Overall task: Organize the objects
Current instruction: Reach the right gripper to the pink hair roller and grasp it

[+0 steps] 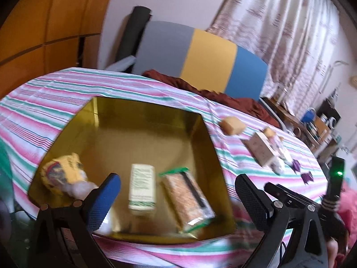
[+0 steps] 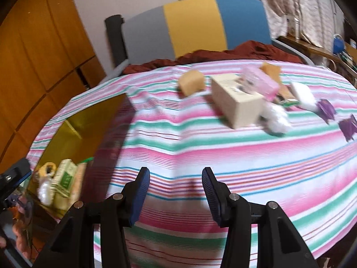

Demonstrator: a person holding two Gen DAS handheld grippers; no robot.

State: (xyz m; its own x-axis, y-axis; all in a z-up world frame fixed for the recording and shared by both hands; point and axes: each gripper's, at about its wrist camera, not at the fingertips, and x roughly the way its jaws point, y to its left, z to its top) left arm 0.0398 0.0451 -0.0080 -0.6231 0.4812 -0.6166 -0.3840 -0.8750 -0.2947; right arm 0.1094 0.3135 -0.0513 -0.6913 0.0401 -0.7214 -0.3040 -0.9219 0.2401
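Sorting looks roughly half done, by my reckoning: the gold tray [image 1: 142, 120] already holds a yellow packet [image 1: 63, 172] at its lower left, a white-and-green box [image 1: 142, 186] in the middle and a cracker pack [image 1: 186, 197] beside it, while a good cluster sits out on the striped cloth [image 2: 223, 156]. Left over, in the upper right of my right view, are two sponges [image 2: 192, 82], a cream box [image 2: 235, 99], a pink box [image 2: 260, 82] touching it, a white wad [image 2: 275, 117], a white block [image 2: 303, 93] and two purple bits [image 2: 326, 108] near the right edge; blur keeps me from naming them more closely. My left gripper [image 1: 178, 198] is spread wide and holds nothing, hanging over the near end of the tray, with the white-and-green box and cracker pack framed between its pads. My right gripper [image 2: 176, 192] is also parted and empty, over bare cloth in the lower middle of its frame; the cream box lies well beyond and to the right of its tips, the tray off at the left edge. I judge the right one must reach forward and rightward for the next pick.
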